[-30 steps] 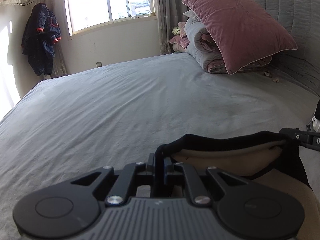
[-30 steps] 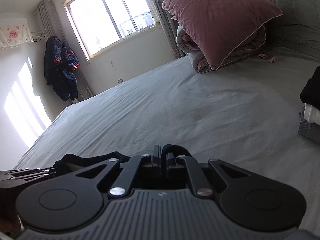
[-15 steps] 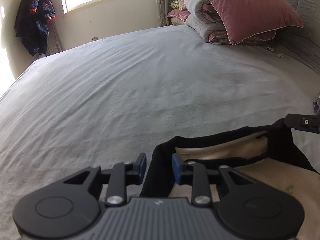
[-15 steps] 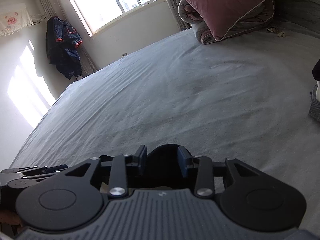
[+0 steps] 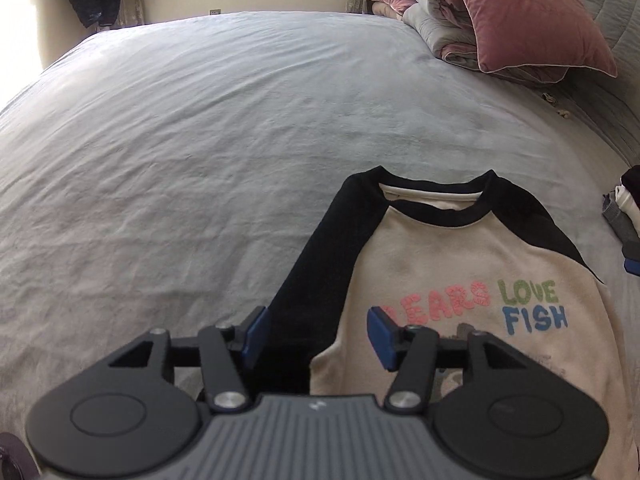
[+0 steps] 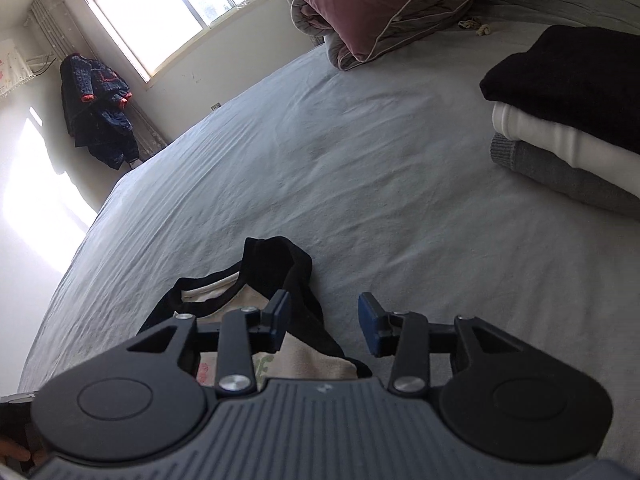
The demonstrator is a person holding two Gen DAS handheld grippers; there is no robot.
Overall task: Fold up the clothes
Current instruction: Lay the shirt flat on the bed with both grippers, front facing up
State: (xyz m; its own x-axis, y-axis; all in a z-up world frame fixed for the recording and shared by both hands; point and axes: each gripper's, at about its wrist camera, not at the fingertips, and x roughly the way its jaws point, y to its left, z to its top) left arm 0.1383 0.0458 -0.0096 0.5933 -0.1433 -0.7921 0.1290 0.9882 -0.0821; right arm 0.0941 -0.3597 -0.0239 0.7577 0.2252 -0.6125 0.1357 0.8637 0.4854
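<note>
The shirt's [image 5: 460,264] hem lies hidden behind the gripper body.

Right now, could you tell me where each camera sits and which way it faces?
Left wrist: on the left gripper, looking down over the raglan shirt on the bed; jaws open astride the black sleeve.
Right wrist: on the right gripper, facing the window and folded stack; jaws open, a fingertip bottom left.
Shared: shirt, bed, pink pillow, hanging jacket.
</note>
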